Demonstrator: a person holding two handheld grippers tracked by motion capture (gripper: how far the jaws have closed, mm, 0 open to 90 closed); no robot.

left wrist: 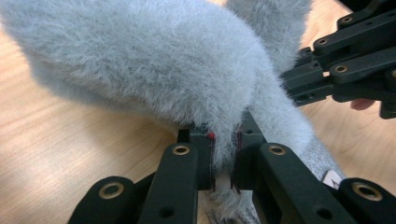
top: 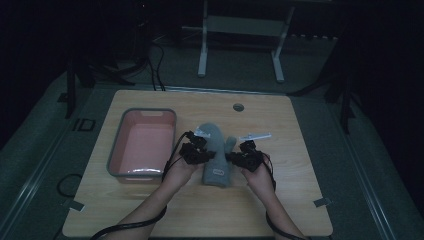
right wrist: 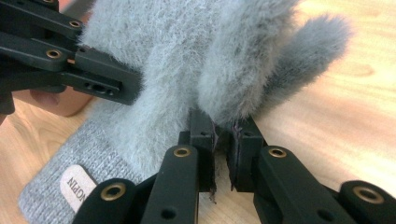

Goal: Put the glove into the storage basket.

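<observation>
A fluffy grey mitten (top: pixel 216 150) with a knitted cuff lies in the middle of the wooden table, cuff toward the person. My left gripper (top: pixel 204 156) is shut on its left edge; in the left gripper view the pads pinch a fold of the mitten's fur (left wrist: pixel 154 65) at the left gripper (left wrist: pixel 225 156). My right gripper (top: pixel 233 157) is shut on the right edge, beside the thumb. In the right gripper view the right gripper (right wrist: pixel 224 140) clamps the mitten's fur (right wrist: pixel 187 46), and the left gripper (right wrist: pixel 93 79) grips the far side. A small label (right wrist: pixel 77 184) sits on the cuff.
A pink bin with a grey rim (top: pixel 116 150) stands left of the mitten. A small pale strip (top: pixel 255 136) lies just behind the right gripper, and a round grommet (top: pixel 238 107) sits near the table's far edge. White frame legs (top: pixel 202 50) stand on the floor beyond.
</observation>
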